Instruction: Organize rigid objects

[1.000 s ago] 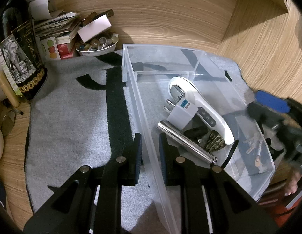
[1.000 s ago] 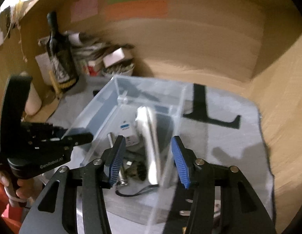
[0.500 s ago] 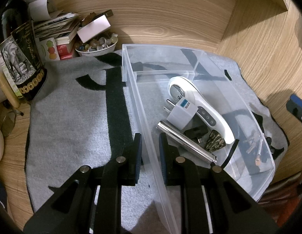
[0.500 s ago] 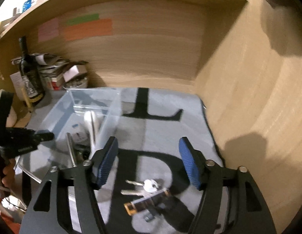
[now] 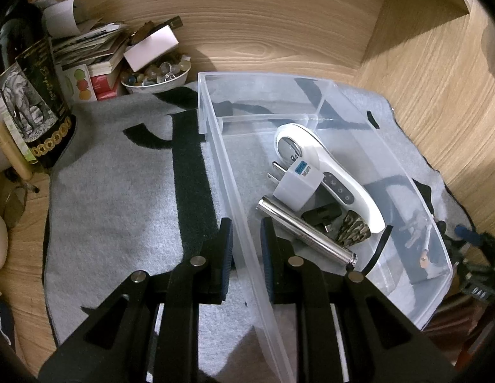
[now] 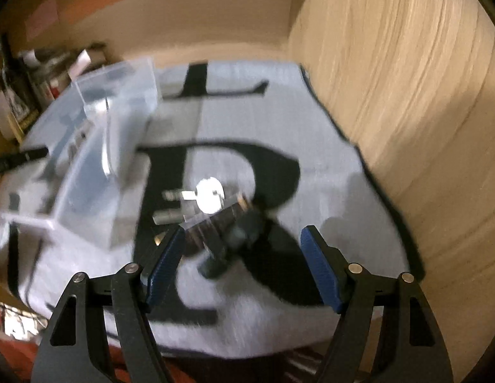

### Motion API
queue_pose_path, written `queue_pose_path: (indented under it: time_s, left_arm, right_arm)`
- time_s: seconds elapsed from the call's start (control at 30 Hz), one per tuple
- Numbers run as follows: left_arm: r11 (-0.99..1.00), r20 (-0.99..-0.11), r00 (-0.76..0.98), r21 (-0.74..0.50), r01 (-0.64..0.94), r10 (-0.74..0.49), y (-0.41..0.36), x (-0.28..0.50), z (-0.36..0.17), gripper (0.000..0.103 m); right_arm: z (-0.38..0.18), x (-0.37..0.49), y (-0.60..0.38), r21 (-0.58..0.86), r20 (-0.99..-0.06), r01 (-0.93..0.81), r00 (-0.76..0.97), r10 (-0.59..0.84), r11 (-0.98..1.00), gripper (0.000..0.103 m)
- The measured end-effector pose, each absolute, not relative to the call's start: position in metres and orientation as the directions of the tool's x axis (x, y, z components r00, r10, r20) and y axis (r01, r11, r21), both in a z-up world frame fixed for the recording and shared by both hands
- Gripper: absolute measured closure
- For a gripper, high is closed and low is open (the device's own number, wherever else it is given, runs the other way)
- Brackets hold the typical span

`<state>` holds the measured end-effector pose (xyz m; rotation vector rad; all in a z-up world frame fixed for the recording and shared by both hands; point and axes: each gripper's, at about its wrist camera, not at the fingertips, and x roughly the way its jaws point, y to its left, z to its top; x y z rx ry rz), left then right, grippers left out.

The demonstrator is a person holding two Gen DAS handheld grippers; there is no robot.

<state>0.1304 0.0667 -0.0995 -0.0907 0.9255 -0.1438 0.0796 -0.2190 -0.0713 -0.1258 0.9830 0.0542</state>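
Observation:
A clear plastic bin [image 5: 311,79] stands on the grey mat; it also shows in the right wrist view [image 6: 87,172]. In it lie a white handheld device [image 5: 330,175], a white plug adapter [image 5: 296,186], a silver metal tube [image 5: 304,228] and small dark pieces. My left gripper [image 5: 245,239] is shut on the bin's near left wall. My right gripper [image 6: 242,252] is open and empty, just above a bunch of keys [image 6: 209,196] with a dark fob [image 6: 244,229] on the mat right of the bin.
A dark bottle [image 5: 30,95], stacked booklets [image 5: 94,51] and a bowl of small round things [image 5: 158,75] crowd the back left corner. Wooden walls close the back and the right side. The grey mat [image 5: 119,185] bears large black letters.
My right gripper has left the bin, swung right and come down over the keys, opening wider. The left gripper and the bin have stayed put.

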Motion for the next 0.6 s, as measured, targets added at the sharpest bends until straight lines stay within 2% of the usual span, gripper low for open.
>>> queue_pose_path:
  time_s: [0.17,0.23,0.5,0.6]
  left_arm:
    - [0.985,-0.786,0.595,-0.149,0.081,-0.168,0.068,0.130,-0.100,0.086]
    - [0.985,-0.786,0.595,-0.149,0.081,-0.168,0.068,0.130,-0.100,0.086]
    - [0.985,-0.783,0.598,-0.153,0.080,-0.170,0.068,0.129,-0.101,0.085]
    - [0.985,-0.783,0.598,-0.154,0.080,-0.171,0.069,0.129,-0.101,0.086]
  right_arm:
    - [-0.087,0.080,-0.228,-0.065,-0.845,-0.067,0.534,-0.019,0.996,0.032]
    - [-0.088,0.082,-0.234,-0.037,-0.841,-0.044,0.541,-0.008,0.998,0.036]
    - [-0.087,0.086,-0.243,-0.013,-0.824,-0.025,0.566,0.004,1.000,0.074]
    - [-0.088,0.088,-0.247,-0.007,-0.818,-0.010,0.575,0.000,1.000,0.081]
